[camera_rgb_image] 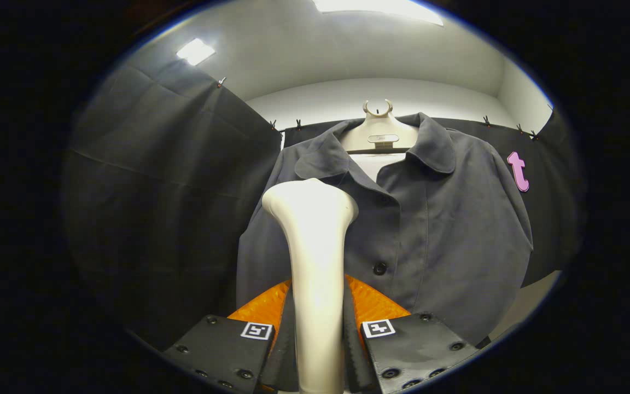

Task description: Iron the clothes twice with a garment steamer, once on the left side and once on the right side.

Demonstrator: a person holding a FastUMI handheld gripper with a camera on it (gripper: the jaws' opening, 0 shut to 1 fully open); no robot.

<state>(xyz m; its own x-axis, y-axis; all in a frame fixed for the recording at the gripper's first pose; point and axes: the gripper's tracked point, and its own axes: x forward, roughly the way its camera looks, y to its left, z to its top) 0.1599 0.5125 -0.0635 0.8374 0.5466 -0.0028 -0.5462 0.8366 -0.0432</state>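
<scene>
A: Garment steamer (315,262) — where is it?

B: Upright between the two fingers of the gripper (318,342). Its cream handle rises from between the black finger plates and widens into a rounded head just ahead of them.

A: And the fingers themselves?

B: Drawn in close, one ridged pad (354,350) against each side of the handle, so the steamer is clamped between them. Only the width of the handle keeps them apart. Each finger carries a small square black-and-white marker (378,328) on its upper face, and orange ribbed parts (372,303) show behind the plates on either side of the handle.

A: What about the clothes?

B: A dark grey button-up shirt (446,230) hangs beyond the steamer, facing it, on a pale hanger (379,137) with a forked hook on top. The collar is spread open and something white shows at the neck. The steamer's head sits in front of the shirt's chest, just below the collar and beside the button placket. Whether the head touches the cloth I cannot tell.

A: Anything on the placket?

B: One dark button (380,268) is plain to see, just beside the handle, lower down.

A: Surroundings?

B: Black cloth (173,180) clipped along its upper edge stands behind and beside the shirt, with a white wall (320,101) and lit ceiling panels (196,51) above.
</scene>
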